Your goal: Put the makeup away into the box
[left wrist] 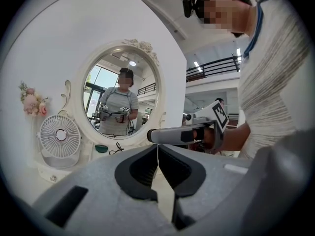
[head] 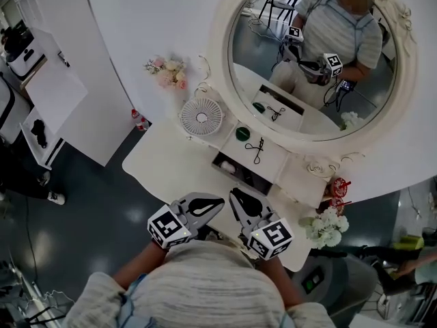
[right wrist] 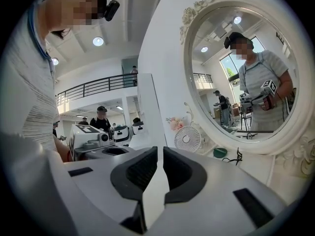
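White pretty much everywhere on this setup. Biggest thing is the one oval mirror (head: 263, 53) with a carved cream frame, and in it you can see the person holding both tools up at chest height. Under it is one white vanity table (head: 171, 162) with a wavy edge. On the table, right against the foot of the mirror, sits one white box (head: 273, 157). It has a flat top and a dark open slot along its near side. Just left of the box is one round white desk fan (head: 201, 116), facing out. Then two grippers, both held close to the person's body at the near edge of the table, well apart from the box. The left gripper (head: 220, 202) has its jaws pressed together at the tips with nothing in them, which is clear in the left gripper view (left wrist: 158, 149). The right gripper (head: 233, 193) is all but closed too, with just a thin slit between the pads and nothing in it (right wrist: 160, 154). Two bunches of flowers: one pink bunch (head: 169, 72) up on the wall left of the mirror, and one white bunch (head: 328, 225) at the right end of the table. As for the makeup, I count two small bits, both lying on top of the box. One is a round green compact (head: 242, 133) at its far left corner. The other is a thin black looped thing (head: 255, 149) just beside it, and I can't tell what that is.
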The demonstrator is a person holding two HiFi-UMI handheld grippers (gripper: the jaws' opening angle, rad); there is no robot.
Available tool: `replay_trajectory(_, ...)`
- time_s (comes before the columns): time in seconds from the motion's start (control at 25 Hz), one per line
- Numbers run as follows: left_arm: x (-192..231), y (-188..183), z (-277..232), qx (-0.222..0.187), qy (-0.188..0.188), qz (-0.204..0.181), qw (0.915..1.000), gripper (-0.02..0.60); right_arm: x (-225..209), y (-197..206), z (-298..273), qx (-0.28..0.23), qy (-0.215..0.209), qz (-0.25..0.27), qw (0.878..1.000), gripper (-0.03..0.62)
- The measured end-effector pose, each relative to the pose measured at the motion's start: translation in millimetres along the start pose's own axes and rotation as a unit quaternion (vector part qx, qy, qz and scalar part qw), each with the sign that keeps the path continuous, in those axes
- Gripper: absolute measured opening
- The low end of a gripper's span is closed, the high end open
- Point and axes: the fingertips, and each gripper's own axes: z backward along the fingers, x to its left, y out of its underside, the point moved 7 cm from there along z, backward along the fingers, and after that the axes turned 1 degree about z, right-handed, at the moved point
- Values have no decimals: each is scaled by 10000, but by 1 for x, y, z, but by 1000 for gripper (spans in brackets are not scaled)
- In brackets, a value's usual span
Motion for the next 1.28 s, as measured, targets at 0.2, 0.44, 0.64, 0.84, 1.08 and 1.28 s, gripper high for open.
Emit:
replay_trajectory(0.2,11,3,1,35,45,75,10000,15,-17,-3,-12,175,195,164,9995,11)
replay_trajectory(0.44,22,4,4,115,44,118,9999,15,-42,-14,-30,304,261,512,9979,11)
replay_trajectory(0.64,23,9,7,173,0,134,9998,15,-61,-17,-46,582,194,871,9943,11)
replay_trajectory(0.84,21,15,9,251,-22,199,9995,15,-81,-21,-57,869,297,1209,9884,11)
replay_trajectory(1.08,22,18,10,260,-14,210,9994,15,-96,-24,-73,1211,218,1428,9821,62)
replay_trajectory(1.28,23,20,9,258,8,200,9995,15,-107,-28,-90,1501,192,1664,9744,91)
